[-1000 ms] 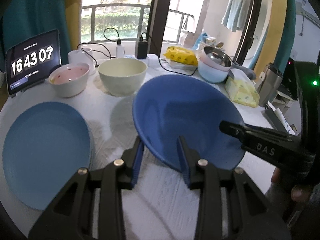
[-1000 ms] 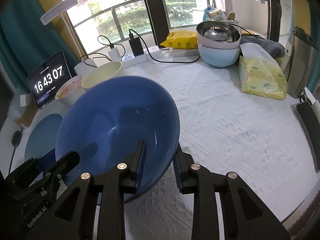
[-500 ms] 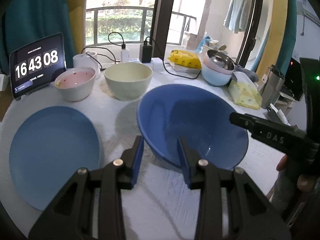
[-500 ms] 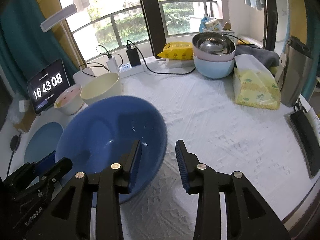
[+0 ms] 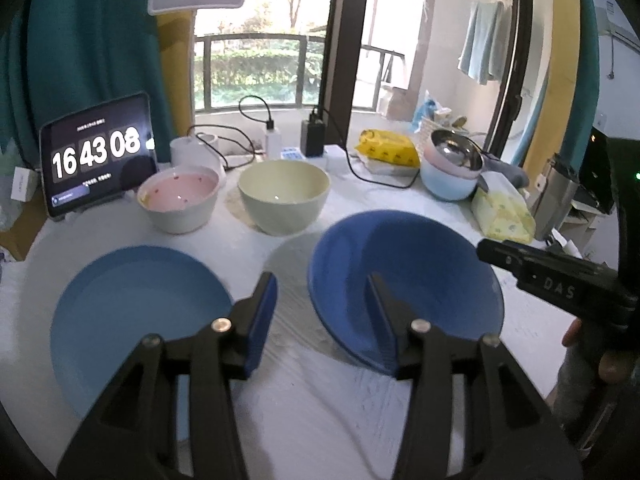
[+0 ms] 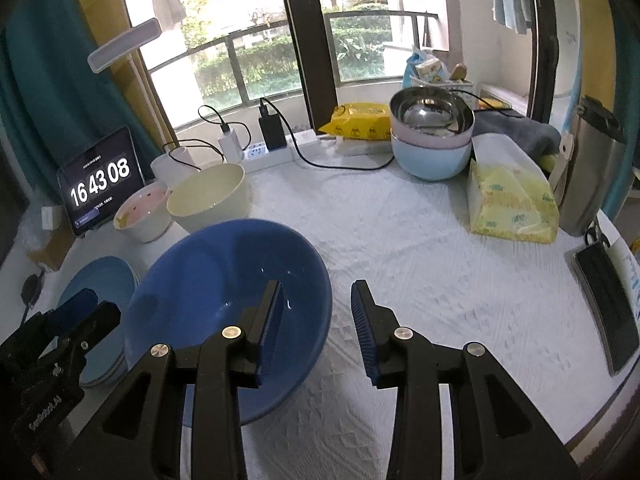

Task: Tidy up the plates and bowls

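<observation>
Bowl and plate work sits in front of me: the dark blue bowl (image 5: 404, 280) rests on the white-covered worktop (image 6: 420, 264), just beside the light blue plate (image 5: 132, 308) on its left. My left tool (image 5: 324, 292) has just been opening; its jaws stand apart with the bowl's near-left rim passing between them, one finger outside the bowl and the other over its inside, neither pad pressing on it. My right tool (image 6: 316, 300) has also just been opening; its jaws stand apart astride the bowl's right rim, the left finger over the inside and the right finger over the bare cloth, with no grip on the bowl.

Behind the plate stand a pink-lined bowl (image 5: 180, 198) and a cream bowl (image 5: 284, 196), near each other. Farther right is a stack of bowls (image 6: 432, 136), a steel one nested in a pink one atop a pale blue one. A pack of tissues (image 6: 512, 204) lies beside that stack, and a tablet clock (image 5: 98, 156) leans at the far left.
</observation>
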Motion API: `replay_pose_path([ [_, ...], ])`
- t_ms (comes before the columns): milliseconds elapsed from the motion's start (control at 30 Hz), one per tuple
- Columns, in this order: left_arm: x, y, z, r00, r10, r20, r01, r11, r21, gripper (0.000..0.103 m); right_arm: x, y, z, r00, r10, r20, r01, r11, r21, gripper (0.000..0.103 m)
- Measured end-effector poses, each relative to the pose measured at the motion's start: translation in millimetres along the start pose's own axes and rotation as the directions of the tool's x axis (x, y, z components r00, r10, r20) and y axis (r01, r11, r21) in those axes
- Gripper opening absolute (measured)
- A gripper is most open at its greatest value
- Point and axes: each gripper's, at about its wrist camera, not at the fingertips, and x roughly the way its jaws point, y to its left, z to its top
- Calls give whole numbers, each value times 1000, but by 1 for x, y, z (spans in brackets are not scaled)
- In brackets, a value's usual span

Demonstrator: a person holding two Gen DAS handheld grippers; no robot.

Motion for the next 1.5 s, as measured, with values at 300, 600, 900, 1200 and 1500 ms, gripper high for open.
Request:
replay_pose_path([
  [300,-7,12,22,999,32,43,-31,999,-14,47,-5,6,15,999,6,31,-5,1000,-23,37],
  [600,-9,21,41,996,50,74,-48,999,-25,47,-9,14,32,998,18,62,-15,999,-50,37],
  [900,-8,34,60,991,85,107,-81,996,-37,47,-9,16,55,995,11,97,-4,997,-73,37],
  [1200,-6,39,77,986,93,138,-89,995,-38,47,4,22,76,994,27,106,-18,996,-88,37],
  [1500,11,45,93,988,100,115,-96,994,-46,47,21,35,91,993,52,101,-41,993,-112,37],
])
